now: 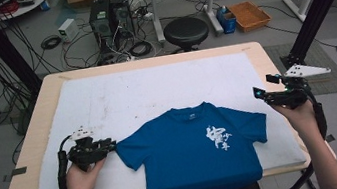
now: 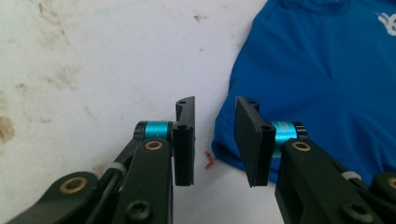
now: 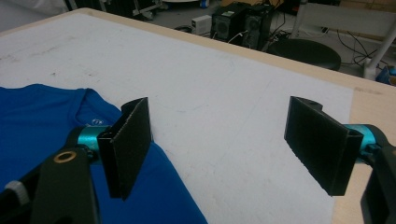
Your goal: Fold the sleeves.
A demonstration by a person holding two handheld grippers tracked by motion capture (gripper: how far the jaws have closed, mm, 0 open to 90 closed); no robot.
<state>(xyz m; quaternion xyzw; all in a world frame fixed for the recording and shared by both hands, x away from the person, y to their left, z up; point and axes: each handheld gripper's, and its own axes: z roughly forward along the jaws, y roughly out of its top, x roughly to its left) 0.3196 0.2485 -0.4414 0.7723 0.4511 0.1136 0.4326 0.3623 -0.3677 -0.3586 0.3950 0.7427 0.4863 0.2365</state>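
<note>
- A blue shirt (image 1: 196,151) lies flat at the near edge of the surface (image 1: 251,54), its hem hanging over, on a stained white mat (image 1: 155,89).
- Left tongs (image 1: 112,144) are released, at the shirt's sleeve.
- Right tongs (image 1: 261,95) gape wide above the mat's right edge.
- Beyond: a black stool (image 1: 186,32), computer towers (image 1: 109,15), cables, an orange tray (image 1: 249,15).
</note>
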